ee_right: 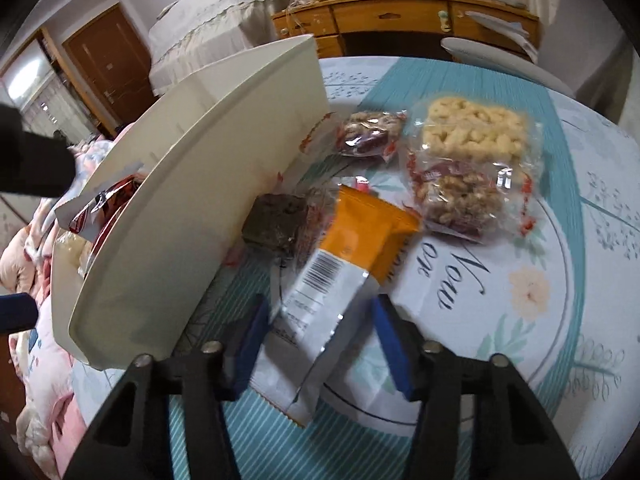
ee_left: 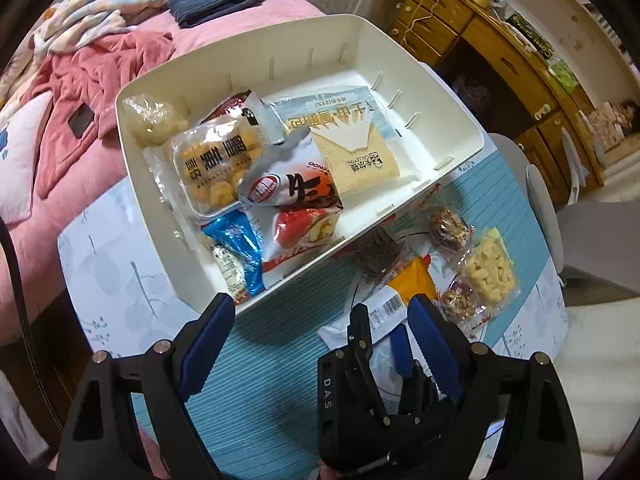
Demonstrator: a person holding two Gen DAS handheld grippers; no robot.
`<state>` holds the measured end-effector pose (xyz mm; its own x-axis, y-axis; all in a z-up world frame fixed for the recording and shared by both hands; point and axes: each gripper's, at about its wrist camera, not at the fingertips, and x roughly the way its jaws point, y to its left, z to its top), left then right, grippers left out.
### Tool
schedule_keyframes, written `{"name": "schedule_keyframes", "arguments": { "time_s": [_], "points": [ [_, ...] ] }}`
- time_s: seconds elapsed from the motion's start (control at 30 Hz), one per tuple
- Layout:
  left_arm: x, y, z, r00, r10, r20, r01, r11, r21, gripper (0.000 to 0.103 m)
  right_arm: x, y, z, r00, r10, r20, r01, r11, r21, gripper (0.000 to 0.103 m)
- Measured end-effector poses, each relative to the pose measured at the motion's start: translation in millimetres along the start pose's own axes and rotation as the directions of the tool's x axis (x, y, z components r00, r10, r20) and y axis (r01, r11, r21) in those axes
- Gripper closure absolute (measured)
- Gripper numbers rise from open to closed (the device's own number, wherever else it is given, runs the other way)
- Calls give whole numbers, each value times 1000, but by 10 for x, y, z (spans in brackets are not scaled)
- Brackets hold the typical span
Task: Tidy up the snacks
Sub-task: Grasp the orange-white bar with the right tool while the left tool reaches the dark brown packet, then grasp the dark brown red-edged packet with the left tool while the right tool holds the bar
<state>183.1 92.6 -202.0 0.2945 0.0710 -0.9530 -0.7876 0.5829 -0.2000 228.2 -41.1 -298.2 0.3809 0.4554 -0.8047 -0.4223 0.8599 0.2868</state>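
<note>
A white bin (ee_left: 420,80) on the table holds several snack packs: a cookie tray (ee_left: 212,164), a bread pack (ee_left: 352,136), a red-and-white bag (ee_left: 296,196). My left gripper (ee_left: 320,320) is open and empty, just before the bin's near wall. My right gripper (ee_right: 320,320) is open with its fingers on either side of an orange-and-white packet (ee_right: 348,248), which also shows in the left wrist view (ee_left: 412,280). On the table beside it lie a dark brownie (ee_right: 276,216), two nut bars (ee_right: 368,136) (ee_right: 464,200) and a puffed-corn pack (ee_right: 476,128).
The bin's outer wall (ee_right: 192,200) stands close left of the right gripper. A bed with pink blankets (ee_left: 80,92) lies left of the table, a wooden desk (ee_right: 400,12) and a white chair (ee_left: 540,200) beyond it.
</note>
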Motion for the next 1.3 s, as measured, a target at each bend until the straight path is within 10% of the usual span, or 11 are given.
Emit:
{"name": "schedule_keyframes", "arguments": {
  "time_s": [0.67, 1.3],
  "points": [
    [724, -445, -91, 997, -51, -61, 46, 996, -77, 16, -488, -565, -121, 998, 23, 64, -17, 995, -96, 71],
    [1114, -611, -47, 998, -21, 65, 33, 983, -180, 16, -960, -1197, -468, 999, 35, 26, -38, 992, 124, 71]
  ]
}}
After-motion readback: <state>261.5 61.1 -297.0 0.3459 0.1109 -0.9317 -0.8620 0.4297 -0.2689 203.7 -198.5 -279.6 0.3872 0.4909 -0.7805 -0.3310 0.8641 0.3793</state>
